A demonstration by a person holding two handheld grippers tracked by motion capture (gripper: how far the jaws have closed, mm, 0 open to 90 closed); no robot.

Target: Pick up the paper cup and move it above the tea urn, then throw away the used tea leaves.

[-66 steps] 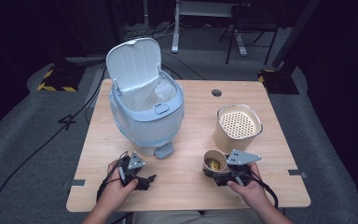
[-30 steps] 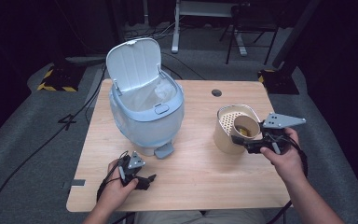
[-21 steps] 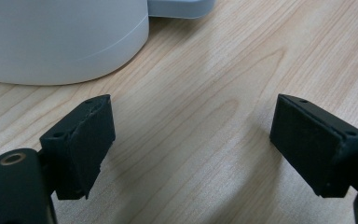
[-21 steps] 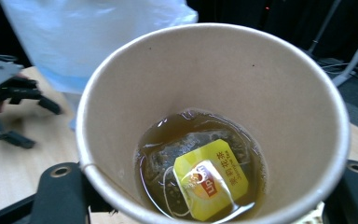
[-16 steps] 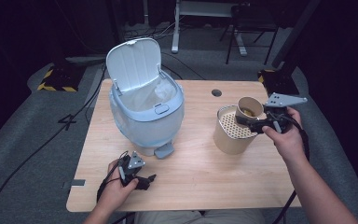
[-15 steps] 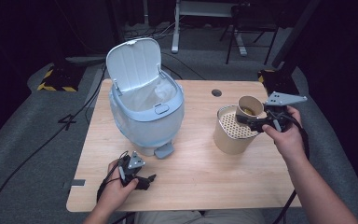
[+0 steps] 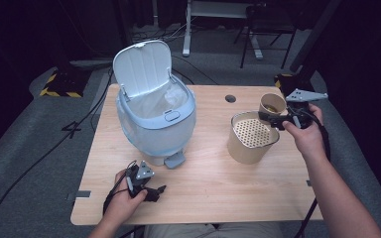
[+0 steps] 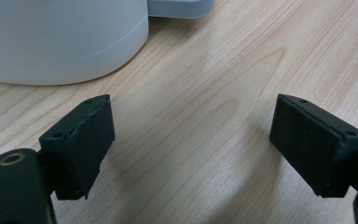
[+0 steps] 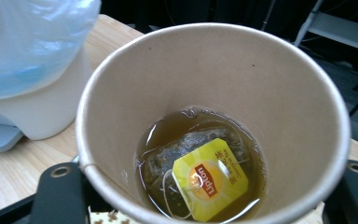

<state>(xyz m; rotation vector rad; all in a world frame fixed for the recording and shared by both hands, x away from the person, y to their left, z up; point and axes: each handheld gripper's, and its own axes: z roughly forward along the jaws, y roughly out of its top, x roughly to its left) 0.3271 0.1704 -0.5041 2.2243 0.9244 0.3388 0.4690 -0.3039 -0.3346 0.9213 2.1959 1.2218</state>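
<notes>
My right gripper (image 7: 274,117) is shut on a brown paper cup (image 7: 272,104), held in the air above the right rim of a tan container with a perforated strainer top (image 7: 252,136). The paper cup (image 9: 214,121) holds brown tea, a wet tea bag (image 9: 186,154) and its yellow Lipton tag (image 9: 209,178). A pale blue pedal bin (image 7: 155,117) stands left of centre with its lid up and a clear liner inside. My left gripper (image 7: 151,191) rests on the table in front of the bin; its jaws stand wide apart over bare wood, left gripper (image 8: 191,149) open.
The wooden table (image 7: 213,188) has a cable hole (image 7: 230,98) at the back. The bin's foot pedal (image 7: 174,159) points toward the front edge. The bin's base (image 8: 60,42) lies just ahead of my left gripper. Dark floor, cables and chair legs surround the table.
My right gripper has lifted the cup from the table's front, carried it back and to the right, and now holds it above the strainer container. The left gripper has not moved.
</notes>
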